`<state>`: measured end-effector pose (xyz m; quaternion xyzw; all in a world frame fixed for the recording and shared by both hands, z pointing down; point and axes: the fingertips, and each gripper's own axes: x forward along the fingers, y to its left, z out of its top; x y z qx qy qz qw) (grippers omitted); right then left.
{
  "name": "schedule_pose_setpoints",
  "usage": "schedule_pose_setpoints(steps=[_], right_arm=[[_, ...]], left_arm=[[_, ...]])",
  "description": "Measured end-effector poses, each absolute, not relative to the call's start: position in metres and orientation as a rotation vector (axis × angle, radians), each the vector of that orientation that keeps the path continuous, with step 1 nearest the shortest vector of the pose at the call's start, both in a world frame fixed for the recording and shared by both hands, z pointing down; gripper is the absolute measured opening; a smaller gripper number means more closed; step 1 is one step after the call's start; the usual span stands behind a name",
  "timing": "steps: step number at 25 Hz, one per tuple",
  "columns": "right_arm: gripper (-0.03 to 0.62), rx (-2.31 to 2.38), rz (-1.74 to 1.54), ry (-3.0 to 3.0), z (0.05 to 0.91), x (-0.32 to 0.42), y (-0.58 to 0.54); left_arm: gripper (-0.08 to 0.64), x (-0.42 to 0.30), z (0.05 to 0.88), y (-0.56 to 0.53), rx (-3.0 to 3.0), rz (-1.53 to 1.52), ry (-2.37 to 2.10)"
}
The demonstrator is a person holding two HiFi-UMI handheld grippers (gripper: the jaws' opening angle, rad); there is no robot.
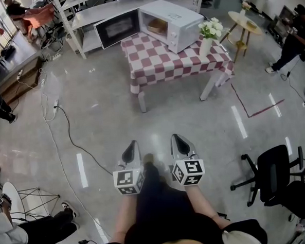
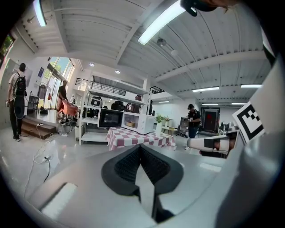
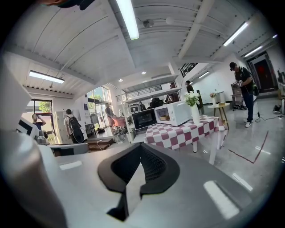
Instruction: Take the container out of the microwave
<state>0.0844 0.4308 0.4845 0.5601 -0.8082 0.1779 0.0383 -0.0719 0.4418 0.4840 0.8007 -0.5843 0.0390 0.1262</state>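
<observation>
A white microwave (image 1: 173, 22) stands on a table with a red-and-white checked cloth (image 1: 175, 58), far across the floor from me. Its dark door (image 1: 117, 27) hangs open to the left. A tan container (image 1: 157, 26) sits inside the cavity; it also shows small in the left gripper view as the container (image 2: 130, 124) and in the right gripper view as the container (image 3: 164, 118). My left gripper (image 1: 133, 144) and right gripper (image 1: 175, 138) are held side by side low in front of me, both shut and empty, pointing toward the table.
A white vase of flowers (image 1: 208, 34) stands on the table's right corner beside the microwave. A round side table (image 1: 245, 22) is behind it. A black office chair (image 1: 273, 177) is at my right. A cable (image 1: 70, 130) trails over the floor at left. People stand around the room's edges.
</observation>
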Motion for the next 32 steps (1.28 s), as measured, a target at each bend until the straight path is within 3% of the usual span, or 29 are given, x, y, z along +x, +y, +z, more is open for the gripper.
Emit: schedule_pose_setpoints(steps=[32], right_arm=[[0.002,1.742,0.535,-2.468,0.48,0.058,0.284]], left_arm=[[0.009,-0.099,0.478,0.291,2.366,0.098,-1.683]])
